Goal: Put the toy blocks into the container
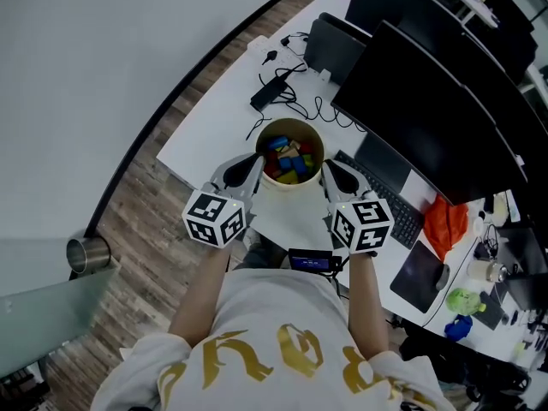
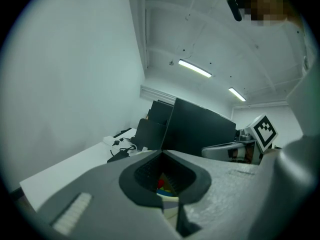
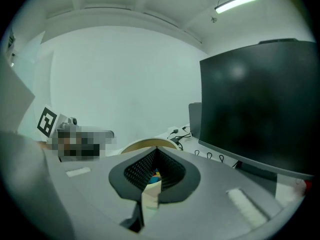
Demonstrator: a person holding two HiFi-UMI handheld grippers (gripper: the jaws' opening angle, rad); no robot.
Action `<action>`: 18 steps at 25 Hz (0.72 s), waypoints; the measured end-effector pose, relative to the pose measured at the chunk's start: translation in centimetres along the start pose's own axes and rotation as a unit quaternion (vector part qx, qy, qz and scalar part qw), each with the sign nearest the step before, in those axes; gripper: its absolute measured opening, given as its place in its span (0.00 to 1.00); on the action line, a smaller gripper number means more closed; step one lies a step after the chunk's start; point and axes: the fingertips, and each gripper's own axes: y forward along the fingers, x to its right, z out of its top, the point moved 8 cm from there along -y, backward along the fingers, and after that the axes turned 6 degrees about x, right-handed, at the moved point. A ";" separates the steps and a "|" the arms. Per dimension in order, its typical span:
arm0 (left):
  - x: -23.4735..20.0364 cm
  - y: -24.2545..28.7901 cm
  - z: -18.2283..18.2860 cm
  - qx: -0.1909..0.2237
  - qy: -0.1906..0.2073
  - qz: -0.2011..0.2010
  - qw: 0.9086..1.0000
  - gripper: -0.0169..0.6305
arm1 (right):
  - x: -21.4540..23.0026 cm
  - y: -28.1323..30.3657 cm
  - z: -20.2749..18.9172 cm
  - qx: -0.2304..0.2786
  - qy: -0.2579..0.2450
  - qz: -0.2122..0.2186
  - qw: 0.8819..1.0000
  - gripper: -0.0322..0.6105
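left gripper [image 1: 255, 168] and right gripper [image 1: 330, 174] each clamped on rim of container [image 1: 285, 190], toy blocks [image 1: 288, 158] inside, gold shirt lettering [image 1: 257, 358] unreadable

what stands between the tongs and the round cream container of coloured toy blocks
Nothing visible. The left tongs and the right tongs are each shut on the rim of the round cream container, one per side, and the coloured toy blocks lie inside it.
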 end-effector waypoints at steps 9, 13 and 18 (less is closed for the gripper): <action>0.5 -0.8 -0.4 -0.001 -0.005 0.010 1.000 0.04 | 0.3 -1.2 -0.6 0.003 0.012 -0.007 1.000 0.09; 0.8 -0.9 -0.4 0.000 -0.005 0.008 1.000 0.04 | 0.3 -1.4 -0.6 0.002 0.012 -0.008 1.000 0.09; 0.8 -0.9 -0.5 -0.002 -0.005 0.008 1.000 0.04 | 0.4 -1.3 -0.8 -0.001 0.007 -0.011 1.000 0.09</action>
